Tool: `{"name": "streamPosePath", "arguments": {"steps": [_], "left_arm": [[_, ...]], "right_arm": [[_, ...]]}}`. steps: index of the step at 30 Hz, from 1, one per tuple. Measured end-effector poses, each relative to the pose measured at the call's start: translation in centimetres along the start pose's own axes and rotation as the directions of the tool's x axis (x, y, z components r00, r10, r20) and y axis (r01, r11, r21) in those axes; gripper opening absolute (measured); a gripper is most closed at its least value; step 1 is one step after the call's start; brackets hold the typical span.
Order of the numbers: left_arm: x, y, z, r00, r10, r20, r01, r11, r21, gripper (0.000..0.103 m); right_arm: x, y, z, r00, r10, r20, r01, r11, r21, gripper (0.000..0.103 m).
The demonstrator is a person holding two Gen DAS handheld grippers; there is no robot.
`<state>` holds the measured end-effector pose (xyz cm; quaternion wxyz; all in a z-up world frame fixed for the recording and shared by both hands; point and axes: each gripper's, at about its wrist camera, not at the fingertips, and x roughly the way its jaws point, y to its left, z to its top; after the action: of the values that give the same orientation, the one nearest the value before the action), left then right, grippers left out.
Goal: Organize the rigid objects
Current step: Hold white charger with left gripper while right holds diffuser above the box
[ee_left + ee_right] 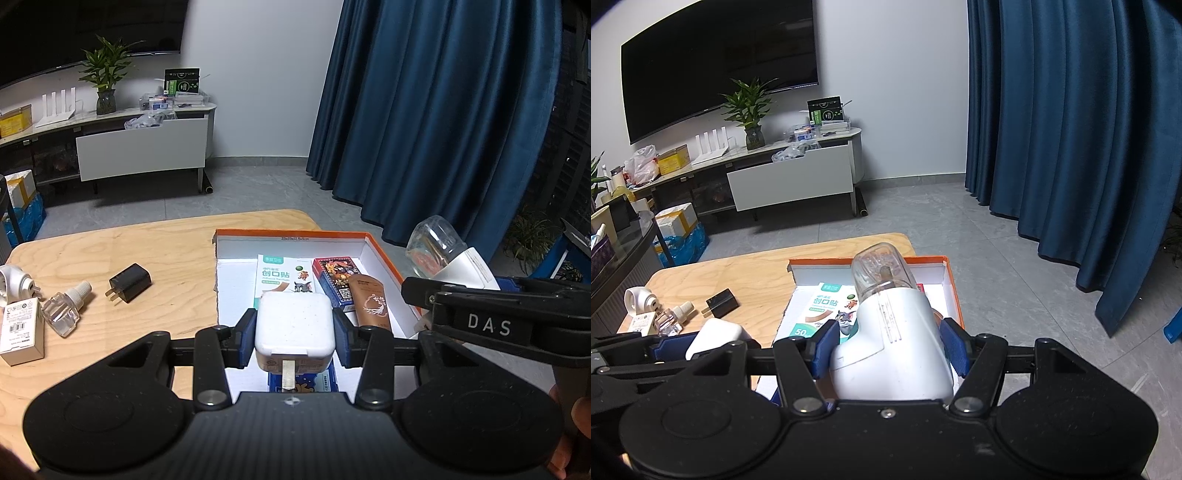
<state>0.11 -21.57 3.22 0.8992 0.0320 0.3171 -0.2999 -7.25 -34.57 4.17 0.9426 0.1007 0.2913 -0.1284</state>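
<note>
The left gripper (294,328) is clamped on a white charger (294,325), prongs facing the camera, held above the near end of the orange-edged box (384,254). The right gripper (886,347) is clamped on a white plug-in vaporizer (894,350) with a clear bottle (882,271) at its front, tilted over the same box.

Ahead of the left gripper, inside the box: one bandage carton (282,280), one card pack (336,282), one brown tube (371,304). A blue packet (303,382) lies beneath the held charger.

To the left of the left gripper, on the wooden table (166,240): one black charger (129,282), one loose clear refill bottle (64,308), one white carton (20,330), and a second white vaporizer body (14,282).

The left view shows the tube and card pack clearly; in the right view the held vaporizer blocks most of them. The right view alone shows the television (716,62).
</note>
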Motion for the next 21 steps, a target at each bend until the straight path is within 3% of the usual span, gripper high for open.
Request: {"name": "streamPosePath", "arguments": {"steps": [21], "left_arm": [[0.24, -0.2, 0.14, 1.0, -0.002, 0.0, 0.002, 1.0, 0.002, 0.043]], "right_arm": [[0.03, 0.16, 0.02, 1.0, 0.0, 0.0, 0.0, 1.0, -0.002, 0.072]]}}
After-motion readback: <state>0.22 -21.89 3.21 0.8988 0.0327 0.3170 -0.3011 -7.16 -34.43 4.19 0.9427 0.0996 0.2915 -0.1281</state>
